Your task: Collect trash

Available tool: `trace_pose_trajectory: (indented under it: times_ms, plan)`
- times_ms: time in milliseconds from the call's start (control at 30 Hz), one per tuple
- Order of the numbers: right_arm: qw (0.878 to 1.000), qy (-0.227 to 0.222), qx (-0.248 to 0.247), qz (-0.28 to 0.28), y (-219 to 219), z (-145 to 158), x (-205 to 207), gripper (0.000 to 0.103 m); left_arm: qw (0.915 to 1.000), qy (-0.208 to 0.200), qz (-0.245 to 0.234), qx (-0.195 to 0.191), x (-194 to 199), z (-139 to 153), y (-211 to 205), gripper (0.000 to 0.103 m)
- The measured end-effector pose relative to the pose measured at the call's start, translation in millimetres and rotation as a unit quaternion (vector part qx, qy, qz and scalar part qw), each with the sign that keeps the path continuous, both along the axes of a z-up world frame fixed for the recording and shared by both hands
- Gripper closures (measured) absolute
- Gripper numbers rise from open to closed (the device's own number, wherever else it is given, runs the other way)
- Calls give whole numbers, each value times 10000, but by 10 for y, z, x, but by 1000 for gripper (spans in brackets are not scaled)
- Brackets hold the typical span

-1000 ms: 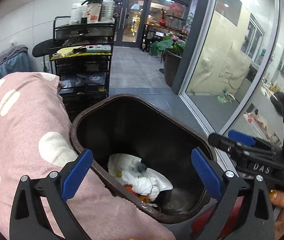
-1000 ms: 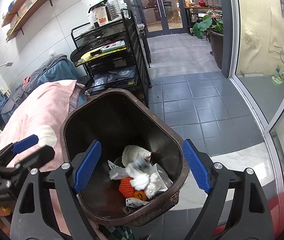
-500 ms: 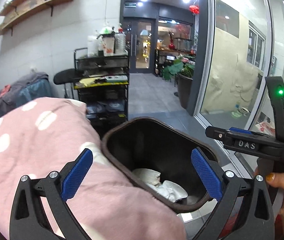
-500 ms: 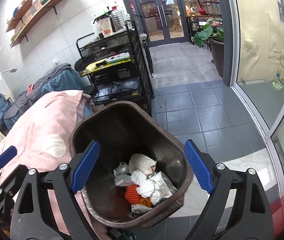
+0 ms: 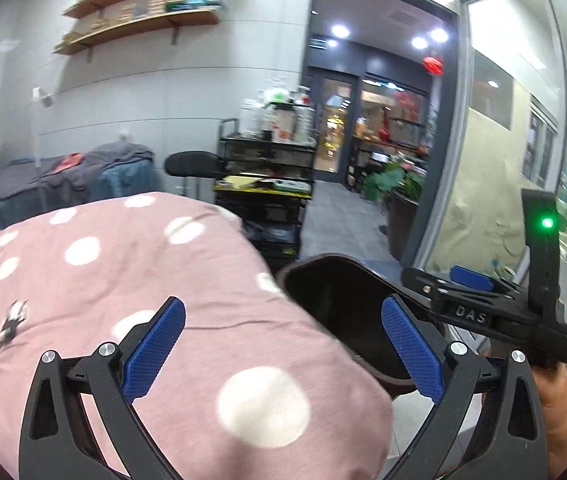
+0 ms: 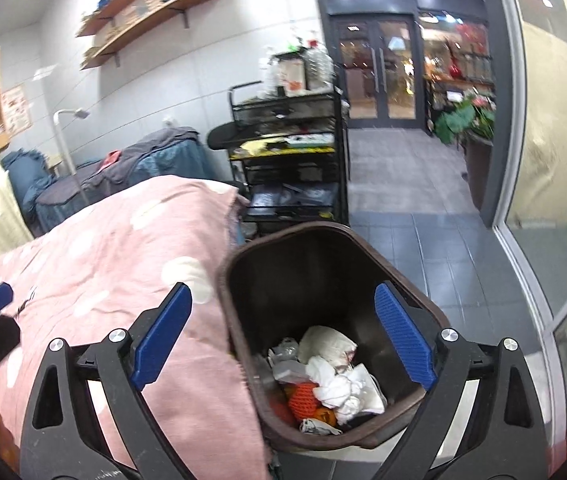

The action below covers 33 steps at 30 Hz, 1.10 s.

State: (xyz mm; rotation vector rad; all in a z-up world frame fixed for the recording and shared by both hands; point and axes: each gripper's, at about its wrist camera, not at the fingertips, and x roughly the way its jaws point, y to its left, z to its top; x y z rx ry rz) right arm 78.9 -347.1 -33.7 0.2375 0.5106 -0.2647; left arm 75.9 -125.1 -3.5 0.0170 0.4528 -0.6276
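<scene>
Since a second ago both cameras have tilted upward and drawn back. In the left wrist view the brown trash bin [image 5: 335, 300] has slid from the centre toward the lower right and its contents have dropped out of sight behind the near rim, while the pink polka-dot blanket [image 5: 123, 280] now fills the lower left and the wall shelves [image 5: 143, 20] have come into view. In the right wrist view the bin [image 6: 323, 264] has shifted right and lower, and its trash [image 6: 331, 376] still shows on the bottom: crumpled white paper, an orange net and small scraps.

The left hand-held gripper [image 5: 283, 354] is spread wide and holds nothing; the bin's rim lies ahead of its right finger, with the blanket under its left finger. The right hand-held gripper [image 6: 283, 336] is likewise released and empty, hanging above the bin's near left rim, the trash below and between its fingers but apart from them. The bin stands against the blanket's edge, on the grey tiled floor [image 6: 443, 240], near the black wire cart [image 6: 291, 160].
</scene>
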Motion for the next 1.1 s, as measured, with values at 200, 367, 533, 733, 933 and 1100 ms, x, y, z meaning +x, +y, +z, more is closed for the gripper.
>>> trace_pose_trajectory:
  times_ms: [200, 367, 533, 733, 933, 1100]
  plan:
    - [9985, -318, -155, 409, 456, 82, -117, 8, 9937, -337, 1065, -26, -125, 18, 520, 6]
    - [9946, -531, -359, 818, 887, 135, -236, 6, 9812, -706, 1792, 112, -320, 46, 846, 6]
    - [9891, -769, -573, 1113, 1270, 169, -411, 6, 9708, -745, 2280, -2, -480, 71, 1105, 6]
    - [9838, -861, -587, 1458, 1571, 193, -550, 6, 9602, -890, 2649, -17, -678, 81, 1251, 6]
    - [9804, -956, -655, 1590, 1706, 261, -625, 6, 9578, -903, 2728, -98, -797, 76, 1319, 6]
    - [9785, -1083, -758, 1581, 1734, 313, -683, 6, 9548, -974, 2802, -202, -827, 113, 1382, 6]
